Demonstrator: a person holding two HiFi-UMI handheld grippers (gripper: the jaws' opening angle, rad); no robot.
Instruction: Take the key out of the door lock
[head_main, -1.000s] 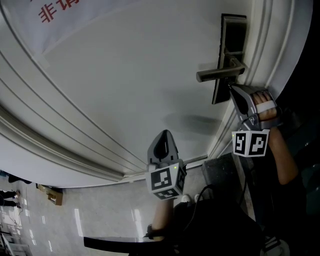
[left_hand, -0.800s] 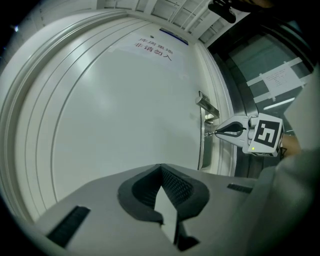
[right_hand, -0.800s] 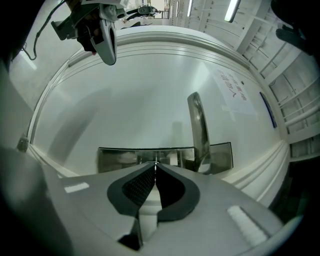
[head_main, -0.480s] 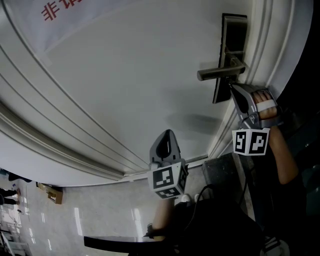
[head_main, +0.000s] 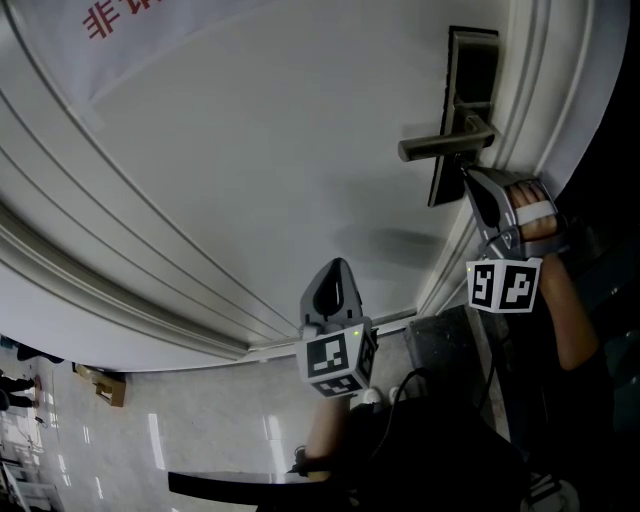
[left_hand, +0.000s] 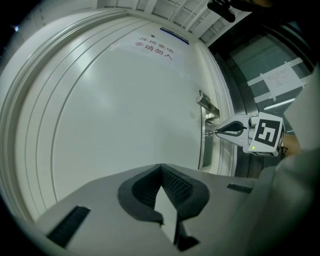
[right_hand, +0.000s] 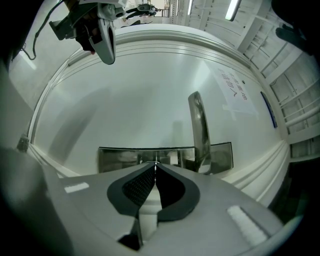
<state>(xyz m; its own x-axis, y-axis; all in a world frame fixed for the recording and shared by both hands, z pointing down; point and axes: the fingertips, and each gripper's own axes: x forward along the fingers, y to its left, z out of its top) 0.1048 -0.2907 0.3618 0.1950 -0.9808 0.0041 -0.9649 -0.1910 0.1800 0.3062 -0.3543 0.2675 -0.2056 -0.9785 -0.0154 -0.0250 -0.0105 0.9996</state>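
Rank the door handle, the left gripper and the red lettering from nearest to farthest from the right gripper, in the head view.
1. The door handle, just above the right gripper.
2. The left gripper, lower left.
3. The red lettering, far upper left.

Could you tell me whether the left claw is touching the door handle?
No, the left claw hangs apart from the door handle, well below it in front of the door.

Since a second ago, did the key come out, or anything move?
Nothing really changed. The right gripper stays shut on the key at the lock plate, key not out yet. The left gripper still hangs shut and empty before the door.
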